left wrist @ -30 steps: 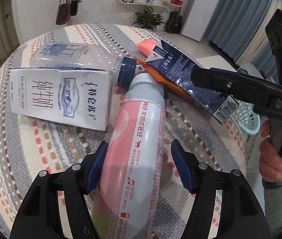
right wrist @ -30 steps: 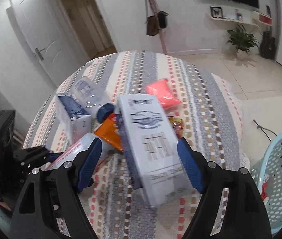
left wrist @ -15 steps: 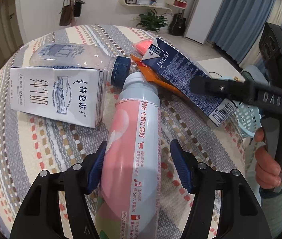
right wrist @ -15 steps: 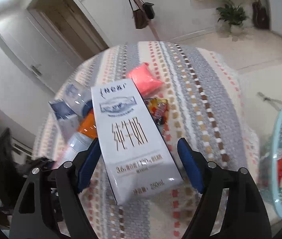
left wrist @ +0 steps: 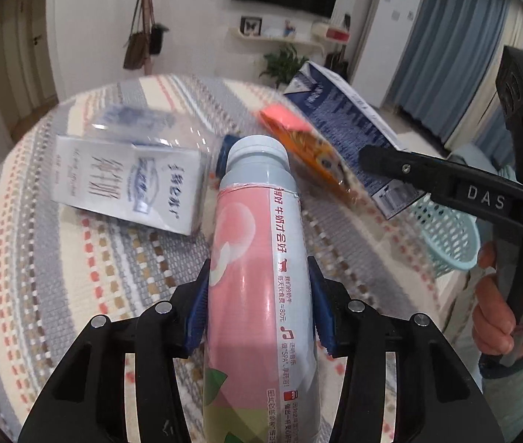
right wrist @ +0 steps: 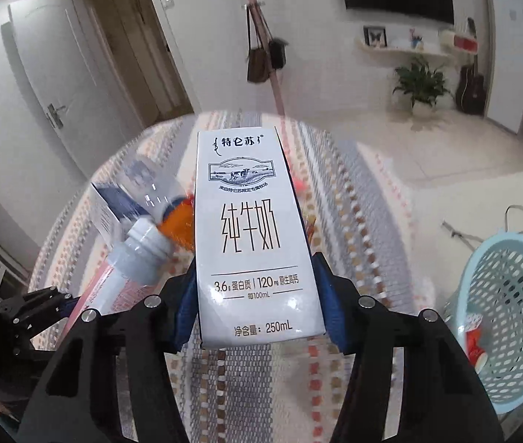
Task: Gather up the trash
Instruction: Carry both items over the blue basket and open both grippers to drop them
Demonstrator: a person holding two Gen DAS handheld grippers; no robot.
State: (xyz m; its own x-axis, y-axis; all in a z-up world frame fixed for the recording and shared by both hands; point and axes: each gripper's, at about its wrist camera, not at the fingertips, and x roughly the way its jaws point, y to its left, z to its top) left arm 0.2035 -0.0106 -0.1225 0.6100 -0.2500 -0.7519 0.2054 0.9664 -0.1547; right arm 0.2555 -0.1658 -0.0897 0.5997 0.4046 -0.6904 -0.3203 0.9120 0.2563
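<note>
The left gripper [left wrist: 259, 308] has its jaws clamped on the pink bottle [left wrist: 257, 277], lifted above the desk [left wrist: 40, 277]. The right gripper [right wrist: 257, 302] has its jaws clamped on a milk carton [right wrist: 248, 236]. A second carton [left wrist: 128, 184], a clear bottle [left wrist: 143, 125] and an orange wrapper [left wrist: 309, 155] lie behind the pink bottle; the blue basket [right wrist: 512, 317] sits right of the desk.

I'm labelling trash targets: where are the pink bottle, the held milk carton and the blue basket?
pink bottle [left wrist: 257, 277], left wrist view, pink label mid-body.
held milk carton [right wrist: 252, 232], right wrist view, white front face.
blue basket [right wrist: 512, 317], right wrist view, mesh wall.
</note>
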